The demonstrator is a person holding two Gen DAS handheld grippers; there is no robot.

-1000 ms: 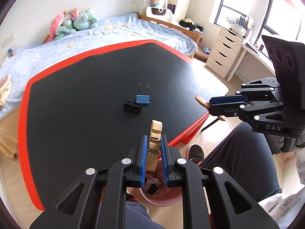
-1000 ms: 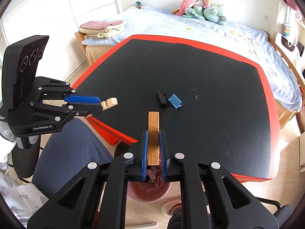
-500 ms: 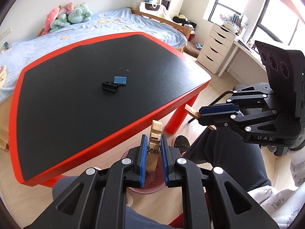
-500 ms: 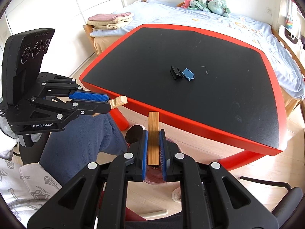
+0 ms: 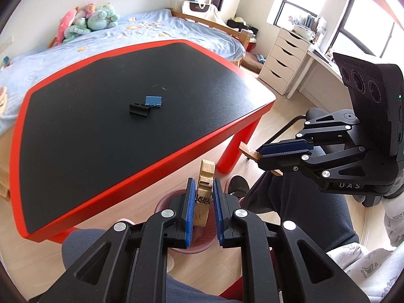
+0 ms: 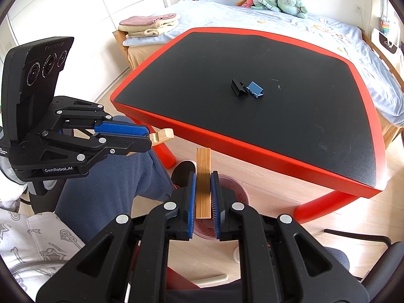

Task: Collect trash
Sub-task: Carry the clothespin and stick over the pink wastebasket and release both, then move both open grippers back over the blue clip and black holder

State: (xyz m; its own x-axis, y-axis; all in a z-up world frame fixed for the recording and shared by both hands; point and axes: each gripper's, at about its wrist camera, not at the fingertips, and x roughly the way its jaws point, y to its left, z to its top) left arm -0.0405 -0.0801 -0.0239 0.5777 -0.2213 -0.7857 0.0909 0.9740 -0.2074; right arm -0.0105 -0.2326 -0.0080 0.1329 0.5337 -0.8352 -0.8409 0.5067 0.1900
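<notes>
Left gripper (image 5: 204,203) fingers loosening around a wooden clothespin (image 5: 205,196), right gripper (image 6: 204,197) fingers clamped on a wooden block (image 6: 203,183), both above a pink bin (image 6: 233,185) beside the surface's (image 6: 277,116) near edge.

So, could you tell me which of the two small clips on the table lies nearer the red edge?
The black binder clip; the blue clip sits just behind it, touching.

Worktop (image 5: 106,80): matt black, finely grained top; glossy red edge band and legs, plastic-looking. Left gripper (image 5: 204,189): matt black plastic arms, bright metal rivets, blue ribbed pads on the fingers (image 5: 190,209). Clothespin (image 5: 204,194) in it: pale bare wood, small metal coil spring. Right gripper (image 6: 203,184): same build, around a flat wooden piece (image 6: 203,181) with fine straight grain. Bin (image 6: 233,189): pink, smooth plastic. Floor (image 5: 272,116): light wood planks, slight sheen. Bed (image 6: 290,20): soft blue cloth.
</notes>
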